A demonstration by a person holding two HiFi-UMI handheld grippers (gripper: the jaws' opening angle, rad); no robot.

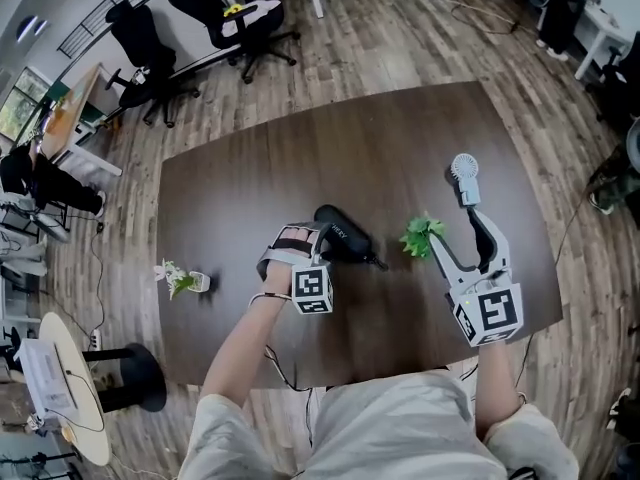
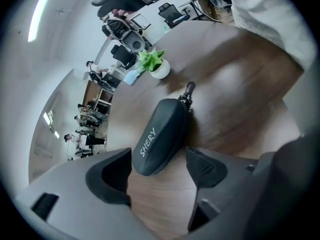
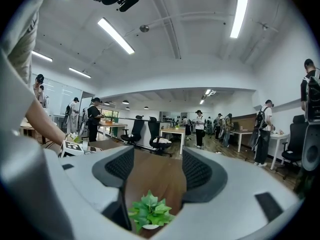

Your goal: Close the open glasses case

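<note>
On the dark table (image 1: 400,138), roughly at its middle, lies the black glasses case (image 2: 161,134), long axis running away from me.

- Lid: looks down, or very nearly; only a thin seam shows along the right flank. I cannot tell whether it is latched.
- Left gripper (image 2: 159,158): jaws wide apart, straddling the near end of the case. It grips nothing, and I cannot tell if either pad touches.
- Right gripper (image 3: 156,161): jaws also spread and empty, raised over the small potted plant (image 3: 150,211), well clear of the case.

Handling estimate: light, semi-rigid shell with a smooth matte skin, so it is likely to skid on the wood if pushed from one side. A small clip (image 2: 189,90) dangles at the far end; avoid it. Best purchase: press on the lid's crown near the opening edge, or pinch lid to base across the short axis.
</note>
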